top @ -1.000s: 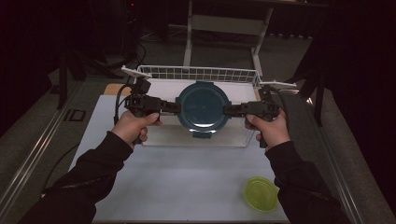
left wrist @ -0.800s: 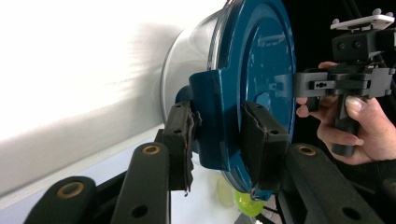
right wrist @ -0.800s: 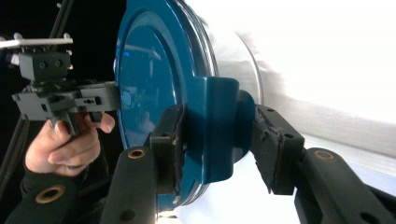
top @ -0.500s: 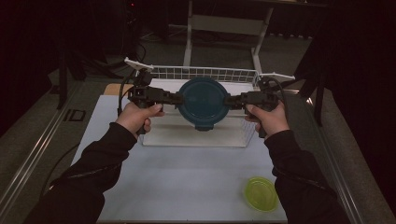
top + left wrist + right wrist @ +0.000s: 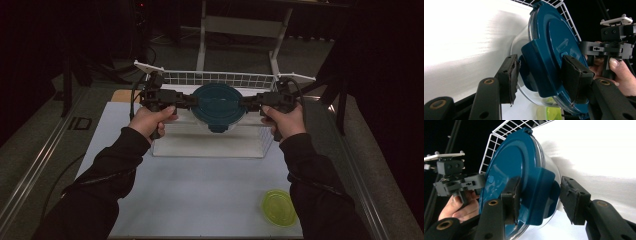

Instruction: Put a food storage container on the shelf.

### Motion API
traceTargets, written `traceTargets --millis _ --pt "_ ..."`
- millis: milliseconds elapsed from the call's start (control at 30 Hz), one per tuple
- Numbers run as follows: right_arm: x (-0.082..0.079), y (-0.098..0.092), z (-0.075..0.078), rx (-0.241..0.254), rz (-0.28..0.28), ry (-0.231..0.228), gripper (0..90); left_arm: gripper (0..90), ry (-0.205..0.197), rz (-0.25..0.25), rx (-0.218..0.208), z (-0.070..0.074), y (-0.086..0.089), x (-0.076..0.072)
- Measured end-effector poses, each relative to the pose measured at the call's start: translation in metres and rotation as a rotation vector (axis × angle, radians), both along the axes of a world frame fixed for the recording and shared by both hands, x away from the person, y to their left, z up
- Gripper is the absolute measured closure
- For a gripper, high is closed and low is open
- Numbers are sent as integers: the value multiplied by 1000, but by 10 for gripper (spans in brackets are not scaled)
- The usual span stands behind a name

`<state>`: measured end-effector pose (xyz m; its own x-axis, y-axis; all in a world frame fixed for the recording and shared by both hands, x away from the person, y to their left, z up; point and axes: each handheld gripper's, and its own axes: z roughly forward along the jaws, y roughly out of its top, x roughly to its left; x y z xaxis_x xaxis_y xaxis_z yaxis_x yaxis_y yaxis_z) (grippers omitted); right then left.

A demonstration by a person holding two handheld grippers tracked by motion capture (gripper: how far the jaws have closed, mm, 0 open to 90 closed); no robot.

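- Work item: a clear round container with a blue lid [image 5: 218, 105], positioned over the white wire basket [image 5: 220, 79] at the far side of the desk [image 5: 200, 185].
- The container is bracketed by both grippers, one at each side of the lid rim.
- Left gripper [image 5: 187, 101]: held in the person's left hand [image 5: 150, 120] and pointed toward the container from the left of the high view.
- Left jaws: they straddle the side latch tab of the lid [image 5: 536, 67]. One pad lies against the top face of the lid; the other pad stands apart from the tab, with a visible gap. The jaws have just been opening, with the lid tab between them.
- Right gripper [image 5: 248, 103]: held in the right hand [image 5: 285, 120] and pointed toward the container from the right.
- Right jaws: they straddle the opposite latch tab [image 5: 539, 195]. One pad lies against the lid face; the other stands clear of the tab. These jaws have likewise just been opening around the tab.
- Whether the container rests on the basket floor or on the remaining pad contact cannot be determined.
- A small yellow-green bowl [image 5: 278, 207] sits at the near right corner of the desk, well apart from the basket.
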<state>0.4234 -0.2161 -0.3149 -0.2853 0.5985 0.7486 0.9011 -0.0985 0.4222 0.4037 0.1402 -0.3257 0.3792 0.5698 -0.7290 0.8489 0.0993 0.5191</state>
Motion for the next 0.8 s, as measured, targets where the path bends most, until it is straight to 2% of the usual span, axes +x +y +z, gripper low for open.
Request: traceTargets --millis 100,200,300,333,467,533,700,800 --pt "-2 2 4 -34 -3 -30 501 447 -28 27 28 1 2 -2" --pt "-6 -1 11 -48 -10 -72 493 411 -47 50 23 5 10 -5" --pt "-13 -4 20 -84 -25 -128 481 402 -92 58 28 10 15 -14" --pt "-16 -4 22 -77 -17 -136 477 386 -106 52 32 11 16 -17" --pt "-26 -4 28 -106 -11 -180 467 347 -172 20 35 14 18 -33" --pt "-31 -7 29 -84 -20 -194 474 346 -191 11 37 13 18 -39" --pt "-45 -5 33 -78 17 -234 476 274 -270 -40 39 8 16 -59" --pt "-56 -1 34 -64 47 -257 478 257 -300 -63 46 4 15 -70"
